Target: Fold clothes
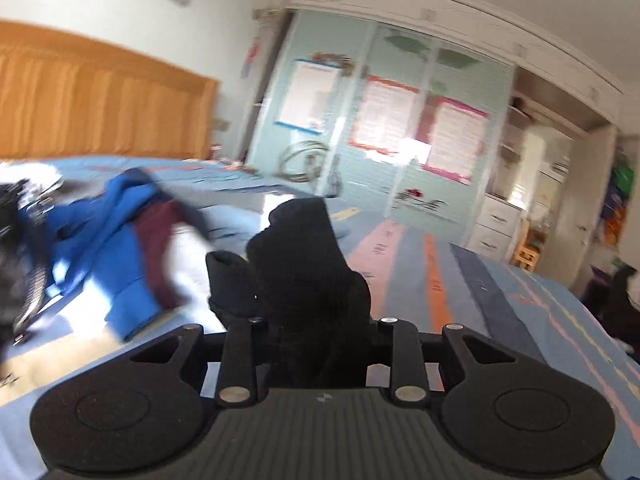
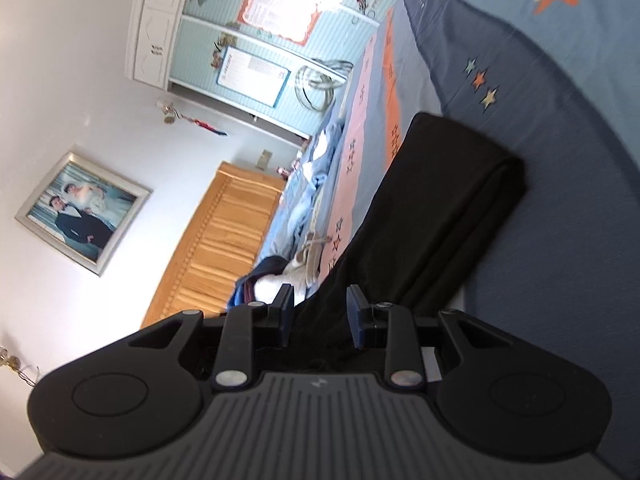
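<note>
In the left wrist view a black garment (image 1: 304, 256) bunches up between the jaws of my left gripper (image 1: 316, 304), which is shut on it. The cloth hides the fingertips, and the view is blurred. In the right wrist view the same black garment (image 2: 448, 200) lies as a long folded strip on the blue bedspread (image 2: 560, 168). Its near end runs between the blue pads (image 2: 356, 312) of my right gripper (image 2: 320, 310), which is shut on the cloth. This view is rolled onto its side.
A pile of blue, maroon and white clothes (image 1: 120, 248) lies on the bed towards the wooden headboard (image 1: 100, 108). A pale green wardrobe (image 1: 400, 120) stands past the far side of the bed. Striped bedspread (image 1: 500, 288) stretches right of the left gripper.
</note>
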